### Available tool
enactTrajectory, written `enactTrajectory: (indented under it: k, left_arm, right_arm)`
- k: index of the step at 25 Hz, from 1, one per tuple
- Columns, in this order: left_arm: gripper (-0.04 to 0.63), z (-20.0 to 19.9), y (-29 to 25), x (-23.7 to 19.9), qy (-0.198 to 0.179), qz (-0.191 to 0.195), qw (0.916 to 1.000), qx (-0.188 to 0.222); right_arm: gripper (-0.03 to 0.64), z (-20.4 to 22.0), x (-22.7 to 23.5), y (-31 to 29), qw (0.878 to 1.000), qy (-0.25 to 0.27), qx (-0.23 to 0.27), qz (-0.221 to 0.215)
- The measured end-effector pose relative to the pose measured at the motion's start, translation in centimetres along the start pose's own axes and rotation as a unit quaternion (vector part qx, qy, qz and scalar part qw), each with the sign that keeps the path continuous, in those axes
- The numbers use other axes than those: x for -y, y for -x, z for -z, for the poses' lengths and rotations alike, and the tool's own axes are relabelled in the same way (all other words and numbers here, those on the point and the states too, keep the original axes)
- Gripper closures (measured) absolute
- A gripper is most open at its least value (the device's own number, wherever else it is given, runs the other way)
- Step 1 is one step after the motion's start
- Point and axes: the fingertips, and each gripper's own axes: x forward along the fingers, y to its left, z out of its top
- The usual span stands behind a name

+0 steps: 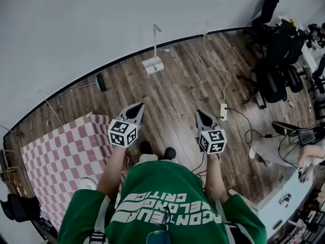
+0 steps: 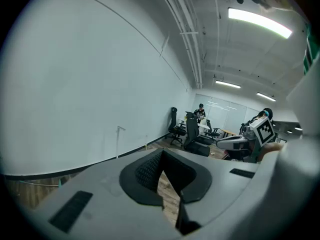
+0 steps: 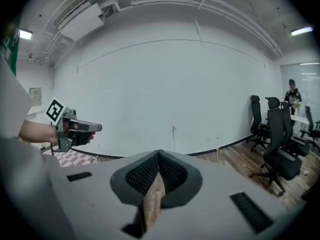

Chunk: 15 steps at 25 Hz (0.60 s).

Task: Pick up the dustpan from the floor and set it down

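- Wood floor runs up to a plain white wall with a dark skirting line. That is all I have ahead of me.
- Far left, a pink-and-white checked cloth is spread out. I cannot tell whether it lies on the floor or covers something.
- Just right of it, a small dark round thing sits at the foot of the wall, with a thin cord trailing left from it.
- My left tongs are held out over bare boards, pointing slightly down. In the left gripper view the pads meet at the tips and nothing is between them.
- The dustpan stands on the floor against the wall, ahead and between my two tongs. It is white, its thin handle is upright, and it is well apart from both tongs.
- My right tongs are level with the left, also tipped down. Their pads are closed together and empty, with only floor showing behind them.
- Beside the right tongs a white power strip lies on the boards, its cable snaking up to the wall.
- Far right, black office chairs crowd the corner.
- Below the chairs a person sits near a pale counter.
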Motion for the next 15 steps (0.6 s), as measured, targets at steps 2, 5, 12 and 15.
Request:
enactTrajectory:
  k: [2,5,12,15]
  left_arm:
    - [0.600,0.0,0.2,-0.3,0.000,0.002,1.0000,-0.002]
    - [0.600,-0.3,0.6,-1.3,0.000,0.006,1.0000,-0.002]
    - [0.600,-0.8,1.8,-4.7,0.003,0.013,0.9999,0.004]
    - [0.600,-1.0,2.0,-6.3,0.003,0.019,0.9998,0.002]
  right_arm:
    - [0.609,-0.3,0.0,-0.2,1.000,-0.007,0.004,0.009]
    - [0.609,-0.8,-0.5,-1.0,1.000,-0.007,0.004,0.015]
    - [0.609,-1.6,-3.2,-3.4,1.000,-0.007,0.000,0.025]
    - [0.609,-1.9,-4.6,-4.7,1.000,-0.010,0.001,0.028]
